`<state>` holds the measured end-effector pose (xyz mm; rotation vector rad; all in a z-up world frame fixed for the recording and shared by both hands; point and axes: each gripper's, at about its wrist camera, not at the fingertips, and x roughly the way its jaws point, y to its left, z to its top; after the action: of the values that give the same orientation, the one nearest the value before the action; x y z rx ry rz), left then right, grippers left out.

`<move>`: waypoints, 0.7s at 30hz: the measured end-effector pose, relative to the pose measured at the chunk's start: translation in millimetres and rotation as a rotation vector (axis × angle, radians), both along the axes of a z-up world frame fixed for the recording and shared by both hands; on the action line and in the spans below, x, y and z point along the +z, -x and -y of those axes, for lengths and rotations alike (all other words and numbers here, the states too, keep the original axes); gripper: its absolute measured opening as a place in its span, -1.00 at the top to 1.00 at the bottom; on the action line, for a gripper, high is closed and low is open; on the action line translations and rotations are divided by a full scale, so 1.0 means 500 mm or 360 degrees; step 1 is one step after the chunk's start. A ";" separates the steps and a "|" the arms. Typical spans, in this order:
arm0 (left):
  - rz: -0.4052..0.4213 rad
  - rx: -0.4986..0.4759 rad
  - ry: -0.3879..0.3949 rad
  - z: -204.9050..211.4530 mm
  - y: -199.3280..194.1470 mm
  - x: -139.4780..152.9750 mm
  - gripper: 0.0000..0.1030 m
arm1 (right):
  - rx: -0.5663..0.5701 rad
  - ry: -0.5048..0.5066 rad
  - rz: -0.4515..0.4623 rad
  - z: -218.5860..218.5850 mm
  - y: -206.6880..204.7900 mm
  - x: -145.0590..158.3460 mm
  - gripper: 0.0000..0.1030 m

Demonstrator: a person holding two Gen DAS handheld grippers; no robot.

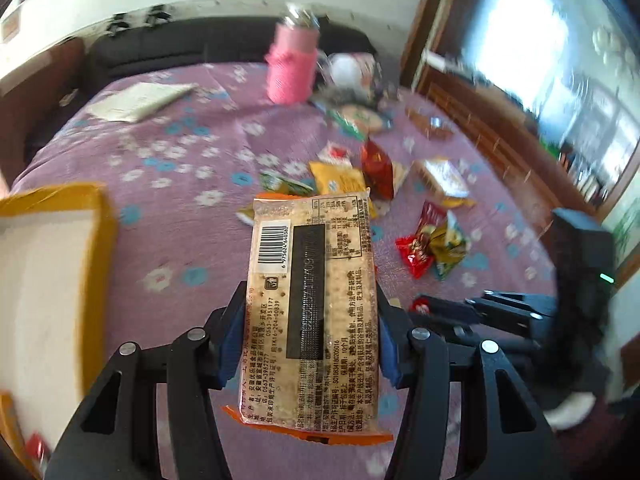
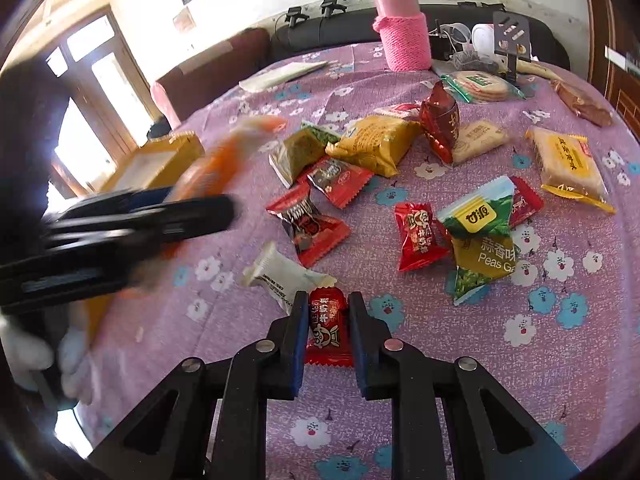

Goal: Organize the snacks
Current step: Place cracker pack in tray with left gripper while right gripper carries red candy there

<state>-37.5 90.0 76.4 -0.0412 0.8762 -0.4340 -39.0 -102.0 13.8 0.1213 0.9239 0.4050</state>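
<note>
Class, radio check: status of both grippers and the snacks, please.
Left gripper shut on cracker packet. Right gripper shut on red candy. Yellow box left, nothing between.

Glossy plastic snack wrappers [image 2: 416, 236] on matt floral cloth [image 2: 480, 340]

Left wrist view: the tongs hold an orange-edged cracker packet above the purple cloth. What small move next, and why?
Probably swing the left tongs left over the open yellow cardboard box: the orange-edged cracker packet is already clamped and lifted.
</note>
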 end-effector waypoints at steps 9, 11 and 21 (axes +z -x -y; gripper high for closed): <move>0.0119 0.0332 0.0073 -0.231 0.102 0.072 -0.04 | -0.0036 -0.0337 0.0040 0.034 0.015 0.042 0.62; 0.0129 0.0414 0.0060 -0.283 0.111 0.074 -0.04 | -0.0050 -0.0396 0.0052 0.036 0.024 0.069 0.62; 0.0000 0.0744 0.0055 -0.468 0.057 0.037 -0.04 | 0.0290 -0.0438 0.0009 -0.200 0.006 0.190 0.62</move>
<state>-66.1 324.1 94.8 -0.2720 0.8284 -0.0113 -42.0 -2.2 108.9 0.2886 0.8731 0.7009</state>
